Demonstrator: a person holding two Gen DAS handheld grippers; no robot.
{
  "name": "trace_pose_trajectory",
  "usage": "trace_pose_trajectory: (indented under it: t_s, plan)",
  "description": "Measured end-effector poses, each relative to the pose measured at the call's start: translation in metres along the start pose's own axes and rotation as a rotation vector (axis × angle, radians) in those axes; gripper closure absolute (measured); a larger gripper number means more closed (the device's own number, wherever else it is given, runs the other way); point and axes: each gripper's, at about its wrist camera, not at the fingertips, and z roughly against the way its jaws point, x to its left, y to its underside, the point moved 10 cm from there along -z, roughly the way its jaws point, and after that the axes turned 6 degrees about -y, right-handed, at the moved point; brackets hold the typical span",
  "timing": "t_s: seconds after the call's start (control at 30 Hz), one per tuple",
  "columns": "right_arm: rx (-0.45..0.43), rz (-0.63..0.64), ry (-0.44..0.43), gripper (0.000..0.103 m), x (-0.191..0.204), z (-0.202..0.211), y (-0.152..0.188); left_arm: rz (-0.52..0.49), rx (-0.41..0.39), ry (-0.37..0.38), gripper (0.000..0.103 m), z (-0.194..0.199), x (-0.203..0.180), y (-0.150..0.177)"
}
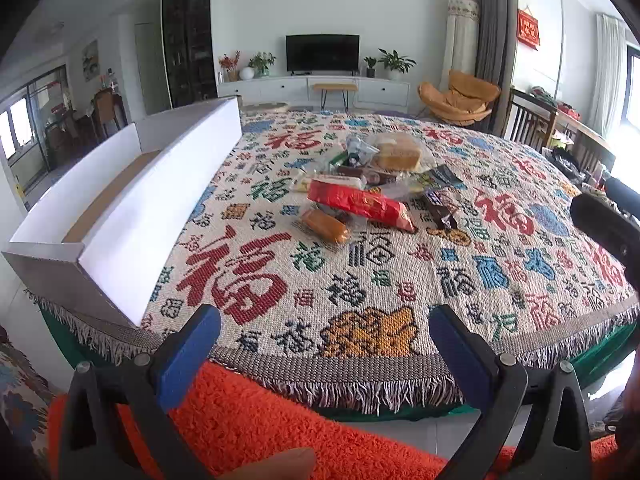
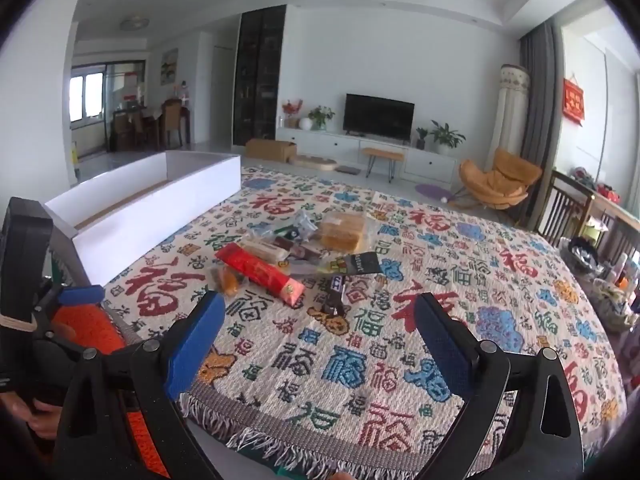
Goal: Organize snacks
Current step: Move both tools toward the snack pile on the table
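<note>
A pile of snacks lies mid-table on the patterned cloth: a long red packet, an orange roll in clear wrap, a yellow cake in a clear bag, a dark chocolate bar and a black packet. A long white open box stands at the table's left edge. My left gripper hangs open over the near fringe with nothing between its fingers. To its right, my right gripper is open and empty over the cloth, short of the pile.
An orange shaggy rug lies below the near table edge. Wooden chairs and a cluttered side surface stand at the right. The cloth between the grippers and the pile is bare. A hand holds the left tool.
</note>
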Motion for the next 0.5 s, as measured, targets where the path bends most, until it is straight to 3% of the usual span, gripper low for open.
trace_pose_trajectory:
  t_s: [0.5]
  plan:
    - [-0.048, 0.045, -0.035, 0.006, 0.015, 0.008, -0.011, 0.058, 0.008, -0.093, 0.000, 0.011, 0.030, -0.002]
